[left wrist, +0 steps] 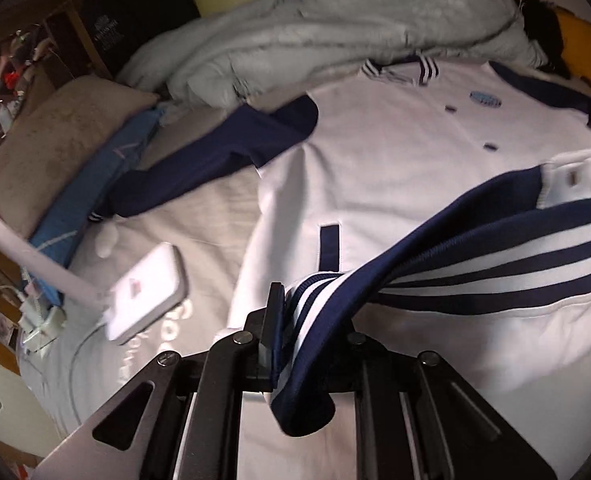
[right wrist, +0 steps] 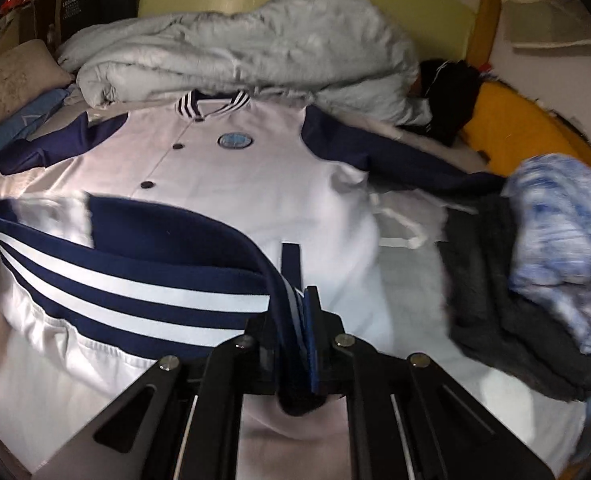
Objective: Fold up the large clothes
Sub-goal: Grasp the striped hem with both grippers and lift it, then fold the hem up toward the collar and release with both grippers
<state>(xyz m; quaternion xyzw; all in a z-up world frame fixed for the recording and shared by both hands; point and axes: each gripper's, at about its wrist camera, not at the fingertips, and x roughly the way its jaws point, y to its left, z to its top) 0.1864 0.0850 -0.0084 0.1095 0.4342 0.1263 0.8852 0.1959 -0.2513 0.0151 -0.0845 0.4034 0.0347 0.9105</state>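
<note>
A white jacket with navy sleeves and a navy-and-white striped hem lies face up on the bed, collar at the far side. My left gripper is shut on the hem's left end, lifted off the bed. In the right wrist view the same jacket shows its buttons and round blue badge. My right gripper is shut on the hem's right end. The raised hem stretches between both grippers above the jacket's lower front.
A rumpled grey duvet lies beyond the collar. A white power bank with a cable and a blue pillow are at the left. Dark grey clothes, a blue-white garment and a yellow cushion are at the right.
</note>
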